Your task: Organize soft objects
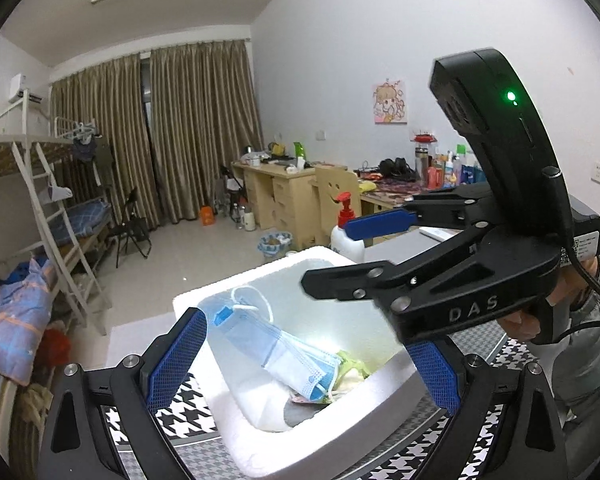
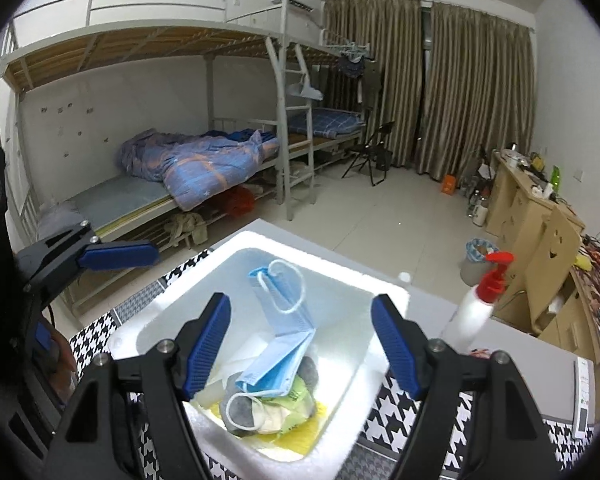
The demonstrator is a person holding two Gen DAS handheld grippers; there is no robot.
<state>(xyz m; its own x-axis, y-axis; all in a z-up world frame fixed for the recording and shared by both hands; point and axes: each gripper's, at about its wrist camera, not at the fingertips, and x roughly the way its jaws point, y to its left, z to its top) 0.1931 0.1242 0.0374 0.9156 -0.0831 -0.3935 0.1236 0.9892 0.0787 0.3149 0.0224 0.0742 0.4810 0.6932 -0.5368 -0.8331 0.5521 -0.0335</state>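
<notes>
A white foam box [image 1: 260, 452] [image 2: 388, 292] stands on the houndstooth table. Inside lie blue face masks [image 1: 276, 344] [image 2: 284, 356] draped over a pile of soft things: a grey sock-like item [image 2: 240, 404] and green and yellow cloth [image 2: 300, 396]. My left gripper [image 1: 300, 364] is open and empty, fingers on either side of the box's near part. My right gripper [image 2: 300, 344] is open and empty, just above the box. In the left wrist view the right gripper [image 1: 356, 252] hovers over the box's right side. The left gripper's blue pad [image 2: 116, 254] shows at the left.
A white pump bottle with a red top [image 2: 476, 308] [image 1: 346, 232] stands just beyond the box. A white remote [image 2: 582, 396] lies at the table's right edge. Bunk beds, a folding chair, desks and a waste bin stand in the room behind.
</notes>
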